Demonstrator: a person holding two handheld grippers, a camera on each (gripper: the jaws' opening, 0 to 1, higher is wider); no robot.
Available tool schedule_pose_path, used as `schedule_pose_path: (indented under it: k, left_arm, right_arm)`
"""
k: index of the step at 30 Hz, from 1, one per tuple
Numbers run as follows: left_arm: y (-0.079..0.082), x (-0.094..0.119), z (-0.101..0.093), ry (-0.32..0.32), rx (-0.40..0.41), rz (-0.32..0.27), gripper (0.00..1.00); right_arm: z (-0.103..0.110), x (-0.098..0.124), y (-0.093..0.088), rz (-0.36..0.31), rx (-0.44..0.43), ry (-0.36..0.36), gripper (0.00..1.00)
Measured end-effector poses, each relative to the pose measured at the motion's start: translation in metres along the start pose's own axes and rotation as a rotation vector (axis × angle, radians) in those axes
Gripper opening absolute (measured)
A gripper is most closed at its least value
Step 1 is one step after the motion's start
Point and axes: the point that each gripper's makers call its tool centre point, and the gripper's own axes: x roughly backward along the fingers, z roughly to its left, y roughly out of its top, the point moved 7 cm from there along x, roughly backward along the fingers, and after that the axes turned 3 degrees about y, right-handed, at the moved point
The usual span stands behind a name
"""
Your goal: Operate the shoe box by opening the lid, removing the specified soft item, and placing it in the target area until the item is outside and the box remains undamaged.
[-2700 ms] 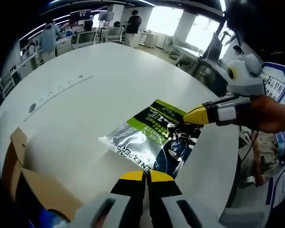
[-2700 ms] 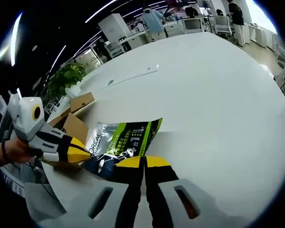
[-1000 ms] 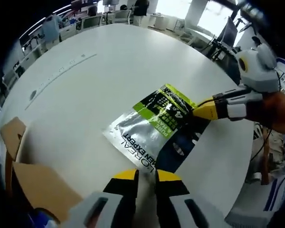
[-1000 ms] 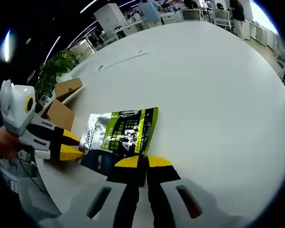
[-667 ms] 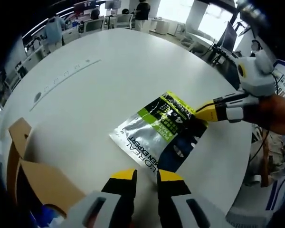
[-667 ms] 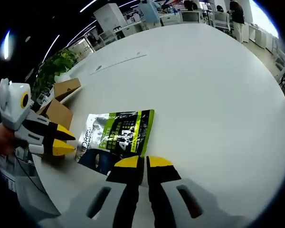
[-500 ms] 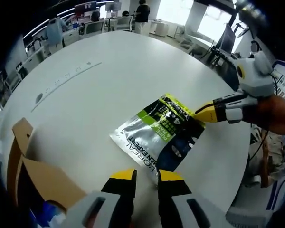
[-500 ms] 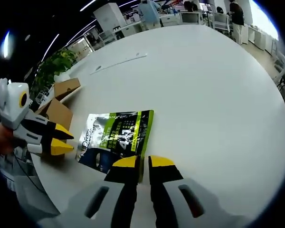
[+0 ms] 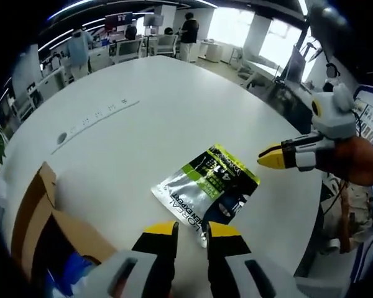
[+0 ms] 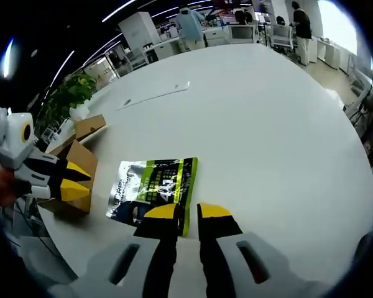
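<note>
Two gripper-mounted fisheye views, facing each other across one white table

The left gripper view looks down its own jaws over the table (image 9: 143, 93) toward the office desks; the right gripper view looks from the opposite side (roughly). Both sit near and above the green-and-silver pouch (image 9: 206, 187) (image 10: 152, 188), which they share, along with the cardboard box (image 9: 40, 217) (image 10: 81, 158).

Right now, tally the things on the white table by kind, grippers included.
Pouch: 1
Cardboard shoe box: 1
Grippers, left gripper and right gripper: 2
Total: 4
</note>
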Motion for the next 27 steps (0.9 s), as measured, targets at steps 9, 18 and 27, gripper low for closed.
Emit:
schedule_pose_path:
  k: [9,18,27]
  left_arm:
    - [-0.001,0.018,-0.002,-0.013,0.013,-0.035,0.19]
    - [-0.006,0.035,0.004,-0.012,0.032,-0.071,0.19]
    - [-0.015,0.048,0.014,-0.002,0.059,-0.089,0.19]
  right_arm:
    - [0.011,0.012,0.001,-0.027,0.004,-0.008,0.11]
    - [0.029,0.02,0.004,-0.053,0.018,-0.001,0.11]
    - [0.041,0.021,0.009,-0.071,0.022,0.012,0.11]
